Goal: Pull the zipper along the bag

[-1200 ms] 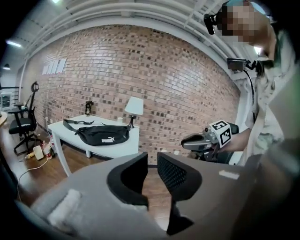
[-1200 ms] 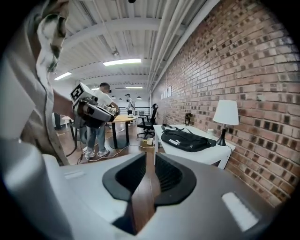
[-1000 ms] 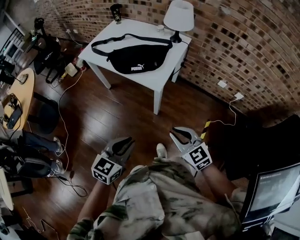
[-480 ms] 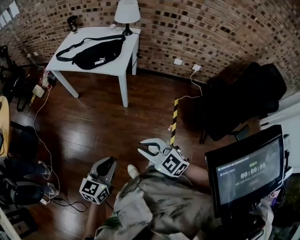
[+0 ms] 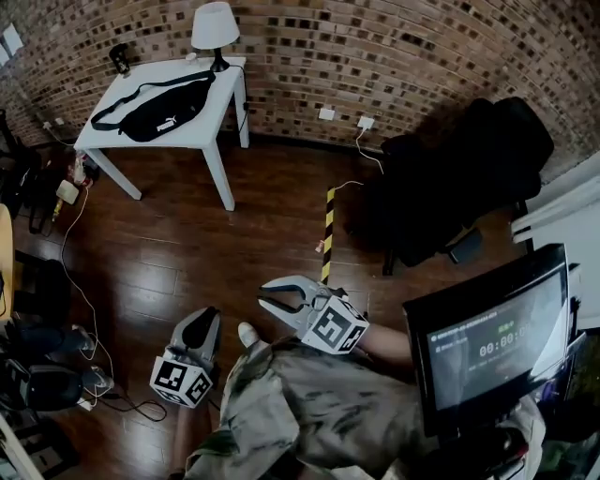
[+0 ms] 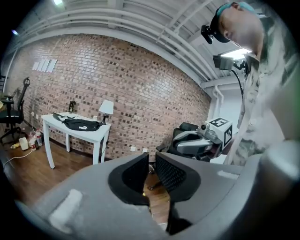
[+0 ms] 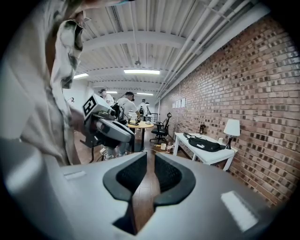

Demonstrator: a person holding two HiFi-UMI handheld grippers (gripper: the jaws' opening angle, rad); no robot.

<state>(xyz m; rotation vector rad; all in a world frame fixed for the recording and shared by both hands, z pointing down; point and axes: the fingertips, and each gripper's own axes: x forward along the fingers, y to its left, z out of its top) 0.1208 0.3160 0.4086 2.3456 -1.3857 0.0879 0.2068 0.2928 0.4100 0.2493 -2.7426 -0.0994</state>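
Observation:
The black waist bag (image 5: 155, 114) lies on a white table (image 5: 208, 129) far off at the upper left, against the brick wall. Both grippers hang low in front of the person's body, over the wooden floor and well away from the bag. My left gripper (image 5: 202, 319) and my right gripper (image 5: 264, 306) hold nothing; each shows only a narrow slit between its jaws. The bag (image 6: 80, 124) is small and distant beyond my left gripper (image 6: 152, 161). Likewise the bag (image 7: 204, 144) sits far past my right gripper (image 7: 150, 161).
A white lamp (image 5: 214, 26) stands on the table's far corner. A black armchair (image 5: 469, 178) and a monitor (image 5: 487, 342) are at the right. A yellow-black strip (image 5: 328, 211) marks the floor. Cables (image 5: 82, 272) and gear lie at left. A round table (image 7: 133, 125) and people stand beyond.
The head view has swung right: table and bag slid to the upper left and look smaller, the armchair and monitor came in. Both grippers stay low by the body.

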